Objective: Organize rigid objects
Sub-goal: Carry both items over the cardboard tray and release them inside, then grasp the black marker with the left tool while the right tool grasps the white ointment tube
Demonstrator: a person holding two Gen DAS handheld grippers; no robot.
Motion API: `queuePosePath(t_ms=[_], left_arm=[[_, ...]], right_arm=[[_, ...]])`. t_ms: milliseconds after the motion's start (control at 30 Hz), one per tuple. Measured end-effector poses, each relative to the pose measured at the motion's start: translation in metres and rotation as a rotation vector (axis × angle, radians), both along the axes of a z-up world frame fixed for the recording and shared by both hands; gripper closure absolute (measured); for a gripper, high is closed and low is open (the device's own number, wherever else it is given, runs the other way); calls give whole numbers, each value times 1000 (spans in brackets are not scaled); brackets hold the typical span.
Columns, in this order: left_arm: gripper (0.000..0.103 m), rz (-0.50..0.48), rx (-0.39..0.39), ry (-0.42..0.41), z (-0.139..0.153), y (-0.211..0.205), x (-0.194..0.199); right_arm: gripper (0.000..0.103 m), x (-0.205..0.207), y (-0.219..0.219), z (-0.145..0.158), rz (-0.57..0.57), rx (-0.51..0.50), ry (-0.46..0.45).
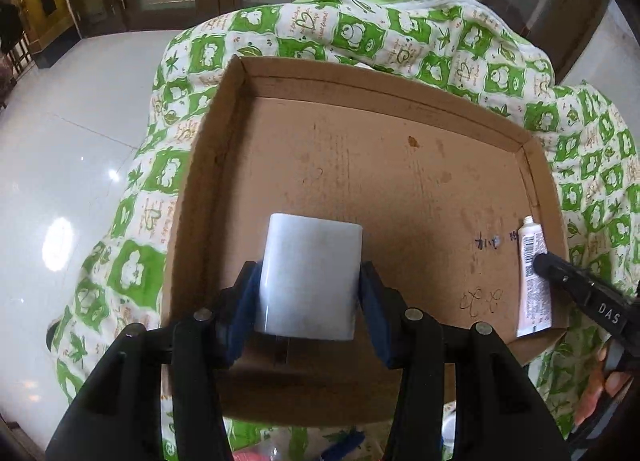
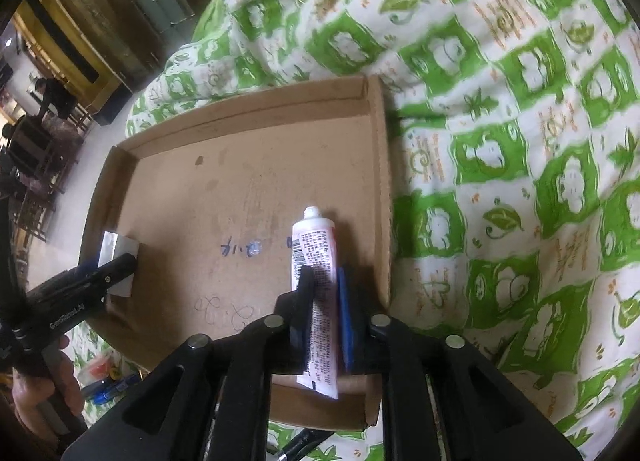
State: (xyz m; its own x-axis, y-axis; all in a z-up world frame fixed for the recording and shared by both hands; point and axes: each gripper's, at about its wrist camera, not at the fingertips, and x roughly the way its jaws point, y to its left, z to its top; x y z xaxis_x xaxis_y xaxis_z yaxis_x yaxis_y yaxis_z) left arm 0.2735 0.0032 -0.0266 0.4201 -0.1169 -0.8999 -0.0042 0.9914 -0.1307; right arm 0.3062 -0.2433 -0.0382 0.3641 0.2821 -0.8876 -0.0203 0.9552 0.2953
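A shallow cardboard tray [image 1: 360, 165] lies on a green-and-white quilt. My left gripper [image 1: 310, 281] is shut on a white rectangular block [image 1: 310, 257], held upright low over the tray's near left part. In the right wrist view, the block [image 2: 116, 247] and the left gripper [image 2: 120, 263] show at the tray's [image 2: 224, 189] left edge. My right gripper [image 2: 324, 277] is shut on a white tube with red print [image 2: 316, 245]. The tube lies along the tray's right wall, cap pointing away. The left wrist view shows the tube [image 1: 534, 289] with the right gripper [image 1: 542, 263] on it.
The quilt [image 2: 500, 141] bulges behind and to the right of the tray. Pale tiled floor [image 1: 60, 181] lies to the left. Small loose items, some blue [image 2: 108, 385], sit on the quilt below the tray's near left corner. A hand [image 2: 44, 393] holds the left gripper's handle.
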Motion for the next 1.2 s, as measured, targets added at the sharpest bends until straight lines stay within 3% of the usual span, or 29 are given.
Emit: queuePosePath(t_ms=[67, 133, 200, 333, 433, 500, 600, 700, 767, 967, 1200], left_arm=[[53, 19, -15, -13, 7, 3, -6], [44, 30, -36, -38, 20, 5, -16], [36, 37, -45, -68, 33, 9, -29], [36, 51, -44, -108, 54, 26, -61], [35, 57, 3, -149, 64, 37, -91], [28, 63, 85, -183, 66, 41, -117], [26, 76, 128, -193, 59, 46, -145], [27, 104, 40, -136, 39, 49, -163], [27, 109, 21, -64, 25, 45, -167], [27, 55, -68, -45, 22, 26, -178], [27, -68, -31, -11, 19, -29, -184]], right_arm=[[87, -5, -2, 3, -6, 17, -11], [81, -12, -1, 10, -1, 10, -44], [62, -20, 0, 18, 5, -22, -87], [57, -35, 0, 31, 11, -50, -141], [51, -59, -9, 44, -13, 10, -169], [43, -79, -14, 49, -27, 58, -174], [41, -118, -17, 52, -13, 123, -167], [41, -149, -20, 53, 19, 172, -144], [40, -163, -21, 53, 35, 185, -133], [40, -168, -17, 45, 51, 166, -96], [40, -169, -12, 40, 57, 142, -85]])
